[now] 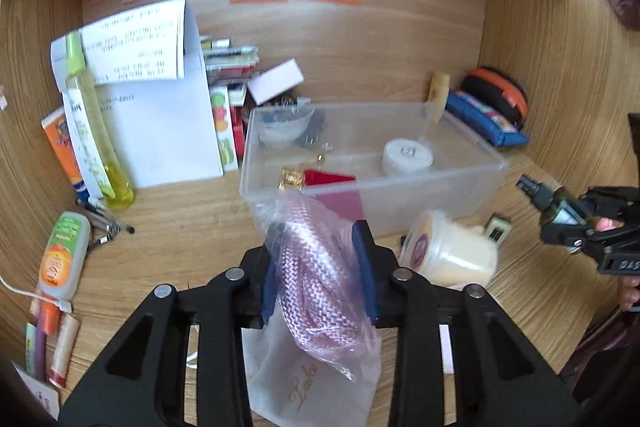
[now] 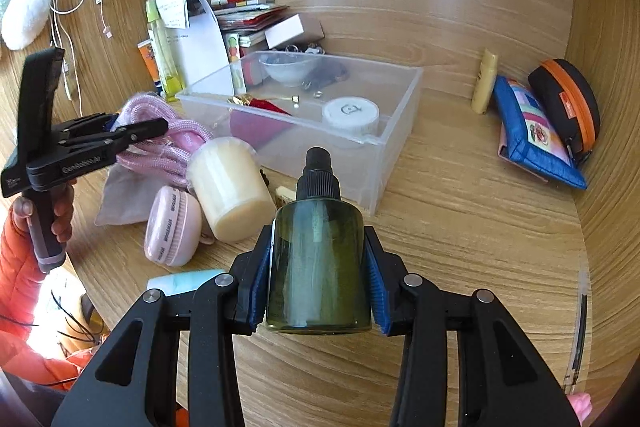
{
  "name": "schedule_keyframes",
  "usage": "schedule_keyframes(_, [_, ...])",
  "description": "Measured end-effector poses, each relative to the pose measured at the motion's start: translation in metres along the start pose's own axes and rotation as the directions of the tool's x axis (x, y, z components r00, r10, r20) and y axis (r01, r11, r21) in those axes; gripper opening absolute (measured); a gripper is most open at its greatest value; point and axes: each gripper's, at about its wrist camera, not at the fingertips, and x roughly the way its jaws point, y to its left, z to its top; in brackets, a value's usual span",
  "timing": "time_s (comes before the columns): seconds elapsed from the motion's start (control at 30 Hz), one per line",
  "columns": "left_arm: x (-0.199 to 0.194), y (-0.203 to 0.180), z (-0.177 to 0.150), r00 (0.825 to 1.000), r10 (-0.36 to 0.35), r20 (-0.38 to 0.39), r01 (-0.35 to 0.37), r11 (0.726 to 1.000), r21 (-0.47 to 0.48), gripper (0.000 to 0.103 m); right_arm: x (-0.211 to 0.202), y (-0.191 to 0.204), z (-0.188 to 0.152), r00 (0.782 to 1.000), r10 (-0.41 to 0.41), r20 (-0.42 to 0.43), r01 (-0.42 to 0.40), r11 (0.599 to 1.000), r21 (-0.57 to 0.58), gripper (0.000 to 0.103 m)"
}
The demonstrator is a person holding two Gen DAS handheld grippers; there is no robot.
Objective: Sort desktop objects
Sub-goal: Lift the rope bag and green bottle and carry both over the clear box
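Observation:
My left gripper (image 1: 318, 279) is shut on a coil of pink braided cord in a clear plastic bag (image 1: 312, 251), held above the wooden desk just in front of a clear plastic box (image 1: 472, 187). In the right wrist view that left gripper (image 2: 132, 135) holds the pink cord (image 2: 160, 151) left of the box (image 2: 360, 163). My right gripper (image 2: 318, 259) is shut on a dark green spray bottle (image 2: 320, 227) with a black cap, lifted off the desk. The box holds a white round tin (image 2: 350, 113), a small bowl (image 2: 288, 67) and a red item.
A cream jar (image 2: 228, 187) lies on its side beside a pink round case (image 2: 172, 231). A white cloth pouch (image 1: 312, 387) lies under the cord. A blue pouch (image 2: 532, 131) and a black-orange case (image 2: 568, 99) sit right. Yellow bottle (image 1: 96, 131), papers and books stand back left.

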Motion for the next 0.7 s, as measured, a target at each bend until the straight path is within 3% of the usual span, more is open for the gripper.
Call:
schedule_keyframes(0.13, [-0.006,-0.002,0.007,1.000,-0.005,0.022,0.005,1.000,0.004,0.031,-0.004,0.000,0.006,1.000,0.008,0.024,-0.008,1.000,-0.001,0.038])
schedule_keyframes(0.43, [0.004,-0.031,-0.002,1.000,-0.016,-0.025,0.019,0.993,0.116,0.031,-0.007,0.002,0.011,0.999,0.025,0.046,-0.024,1.000,-0.008,0.038])
schedule_keyframes(0.7, [0.019,-0.027,-0.011,0.993,-0.075,-0.095,0.081,0.994,0.068,0.034,-0.002,0.004,0.007,0.999,0.042,0.034,-0.042,0.999,-0.015,0.038])
